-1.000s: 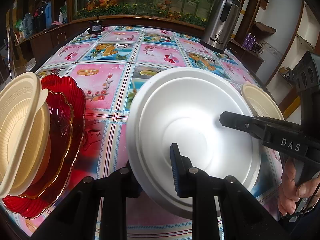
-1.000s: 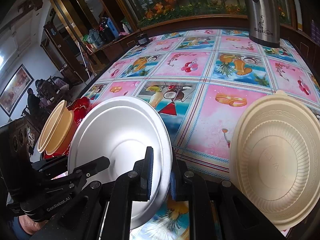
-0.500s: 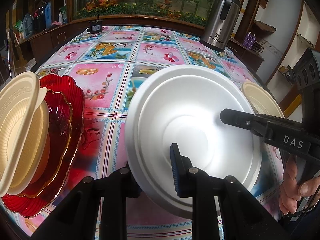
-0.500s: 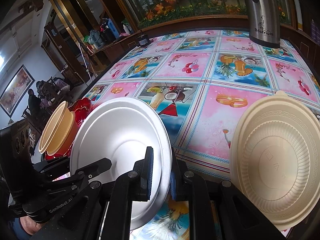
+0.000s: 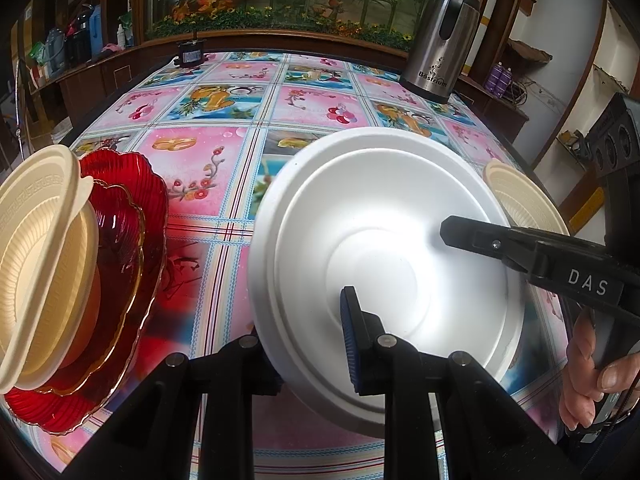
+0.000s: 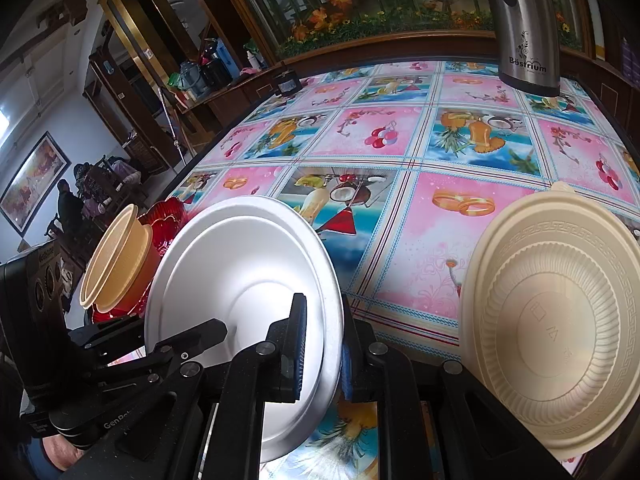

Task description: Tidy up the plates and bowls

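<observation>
Clamped at its rim, white plate [image 5: 384, 248] sits between both claws.

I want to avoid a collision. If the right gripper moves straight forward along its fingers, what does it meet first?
The right gripper is shut on the white plate, so nothing stands before that; beyond it, probably the bare tablecloth. Depth is uncertain.
</observation>
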